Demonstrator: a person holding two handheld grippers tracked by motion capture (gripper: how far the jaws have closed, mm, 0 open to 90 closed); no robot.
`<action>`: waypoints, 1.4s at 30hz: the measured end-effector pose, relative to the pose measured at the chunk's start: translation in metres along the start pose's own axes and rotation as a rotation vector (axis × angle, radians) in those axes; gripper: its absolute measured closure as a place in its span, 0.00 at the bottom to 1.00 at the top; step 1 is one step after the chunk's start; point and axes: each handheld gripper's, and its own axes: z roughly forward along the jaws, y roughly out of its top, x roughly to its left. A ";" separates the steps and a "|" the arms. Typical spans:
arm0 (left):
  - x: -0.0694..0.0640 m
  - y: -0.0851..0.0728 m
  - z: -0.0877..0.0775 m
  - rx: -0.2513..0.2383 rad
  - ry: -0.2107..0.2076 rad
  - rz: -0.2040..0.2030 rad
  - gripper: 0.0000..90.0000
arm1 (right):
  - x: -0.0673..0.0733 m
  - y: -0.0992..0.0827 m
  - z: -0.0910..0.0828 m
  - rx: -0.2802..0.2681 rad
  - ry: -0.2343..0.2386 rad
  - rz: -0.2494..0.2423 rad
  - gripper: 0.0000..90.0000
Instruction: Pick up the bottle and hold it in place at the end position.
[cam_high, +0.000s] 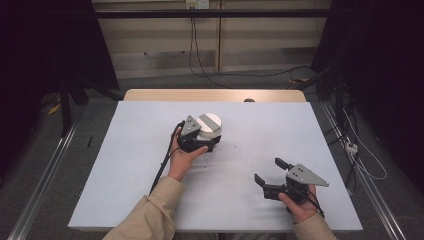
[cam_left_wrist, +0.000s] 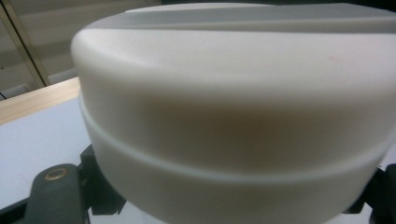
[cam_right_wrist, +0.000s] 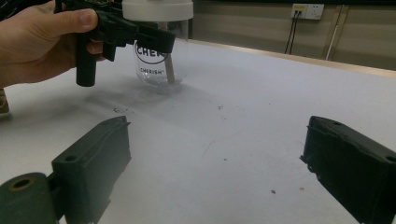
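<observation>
Jar (cam_high: 209, 131) sits upright on tabletop (cam_high: 130, 165), left tool (cam_high: 201, 144) clamped around it just under the white lid (cam_high: 209, 121); right tool (cam_high: 267, 176) well off to its side, jaws spread, holding nothing.

Left gripper view: lid (cam_left_wrist: 233, 93) right at the camera, jaws hugging both sides below it.

Right gripper view: own jaws wide apart over bare tabletop (cam_right_wrist: 261, 116); ahead, clear jar (cam_right_wrist: 158, 56) standing, lid (cam_right_wrist: 157, 9) on, left tool (cam_right_wrist: 135, 32) gripping at the neck.

Progress, my read: grasp done, lid not yet off; unscrewing or lifting remains.
</observation>
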 end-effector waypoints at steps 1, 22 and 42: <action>0.000 0.000 0.001 -0.002 -0.004 -0.006 0.21 | 0.000 0.000 0.000 0.000 0.000 0.000 0.08; -0.002 -0.008 0.011 0.010 0.003 0.008 0.21 | -0.001 0.000 0.001 0.005 0.000 0.004 0.08; -0.003 -0.010 0.008 0.020 0.000 0.021 0.21 | 0.000 0.000 0.001 0.010 -0.001 -0.001 0.08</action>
